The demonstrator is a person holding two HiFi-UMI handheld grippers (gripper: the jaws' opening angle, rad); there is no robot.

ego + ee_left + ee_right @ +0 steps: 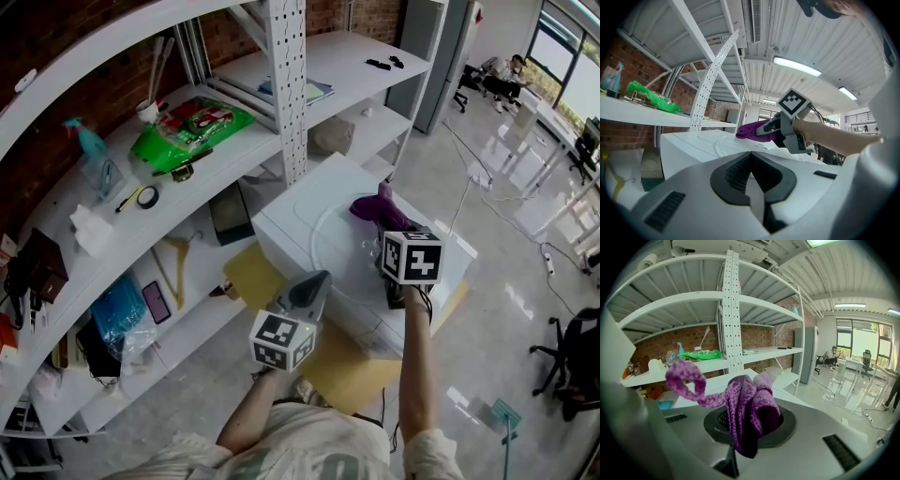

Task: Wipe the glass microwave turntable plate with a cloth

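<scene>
Head view: a white appliance point(286, 217) sits low beside the shelving, and the glass turntable plate point(345, 251) lies flat on its top, taking up most of that surface.
Cloth: a purple knitted cloth point(751, 409) is bunched over the plate's far side, toward the far right edge of the appliance top. Whether it presses on the glass or sits just above it I cannot tell.
Right tool: the right tool point(740, 439) is clamped on the cloth, a loose loop of which curls up to one side.
Left tool: the left tool point(750, 158) has its jaws together with nothing between them. It is at the near edge of the appliance, clear of the plate.
Progress: the cloth is gripped and brought to the plate, so the wiping looks under way or about to begin. No smear or cleaned patch shows, so how much glass is left is unclear.
Surface: the appliance top is smooth, white and bare apart from the plate.
Room: a white shelf rack point(281, 84) against a brick wall holds a green bag point(192, 127) and a blue spray bottle point(89, 145). To the right is a glossy floor point(492, 309).
</scene>
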